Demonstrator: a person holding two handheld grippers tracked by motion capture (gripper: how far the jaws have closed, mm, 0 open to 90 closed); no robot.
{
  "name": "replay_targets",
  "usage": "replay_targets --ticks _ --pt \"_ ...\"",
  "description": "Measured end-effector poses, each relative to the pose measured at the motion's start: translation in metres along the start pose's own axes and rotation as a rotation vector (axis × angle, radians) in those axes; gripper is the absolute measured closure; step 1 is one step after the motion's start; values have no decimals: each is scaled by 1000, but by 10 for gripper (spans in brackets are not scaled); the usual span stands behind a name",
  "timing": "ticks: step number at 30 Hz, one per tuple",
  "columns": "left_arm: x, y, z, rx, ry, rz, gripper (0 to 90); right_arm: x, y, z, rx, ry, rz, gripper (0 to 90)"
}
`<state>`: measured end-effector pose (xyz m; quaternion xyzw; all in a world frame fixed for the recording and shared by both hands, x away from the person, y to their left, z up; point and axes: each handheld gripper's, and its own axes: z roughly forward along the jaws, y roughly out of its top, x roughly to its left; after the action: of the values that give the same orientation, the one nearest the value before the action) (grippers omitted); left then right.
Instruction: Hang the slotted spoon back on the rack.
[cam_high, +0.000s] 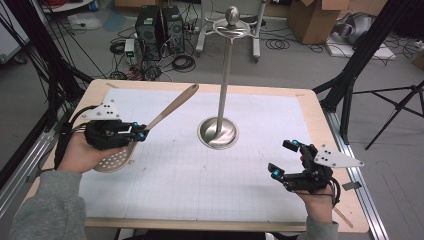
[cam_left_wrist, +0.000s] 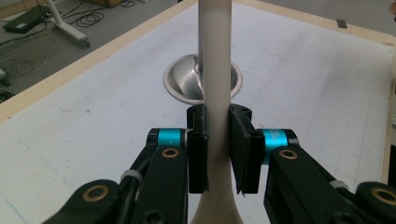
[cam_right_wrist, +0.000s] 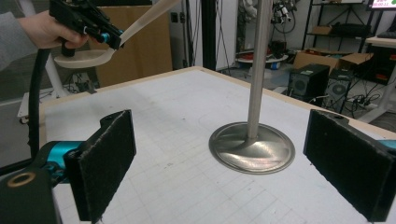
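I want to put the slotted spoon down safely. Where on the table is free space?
The white mat is bare in front of the stand's base, between the left gripper holding the spoon and the open right gripper. It is also bare behind the base. The base alone takes up the middle.

Wide-open right gripper (cam_right_wrist: 224, 163) before a metal stand

Between its black padded jaws sits the shiny round-based steel stand (cam_right_wrist: 252, 147); beyond the left jaw, another gripper (cam_right_wrist: 100, 32) clamps a pale slotted spoon (cam_right_wrist: 88, 58).
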<state>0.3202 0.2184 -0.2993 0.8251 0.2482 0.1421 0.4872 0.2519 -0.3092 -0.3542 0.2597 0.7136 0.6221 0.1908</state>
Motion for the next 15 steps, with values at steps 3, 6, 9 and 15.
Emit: replay_targets --ticks 3,6,9,15 --pt "-1 -1 0 -14 -14 -9 777 0 0 0 -5 -1 -1 82" --pt "0 -1 -1 -20 -17 -10 777 0 0 -1 -6 -2 4 82" --pt "1 0 -3 -25 -14 -15 776 0 0 -1 -2 0 6 82" --pt "3 5 -6 -25 -9 -19 776 0 0 -1 -4 1 2 82"
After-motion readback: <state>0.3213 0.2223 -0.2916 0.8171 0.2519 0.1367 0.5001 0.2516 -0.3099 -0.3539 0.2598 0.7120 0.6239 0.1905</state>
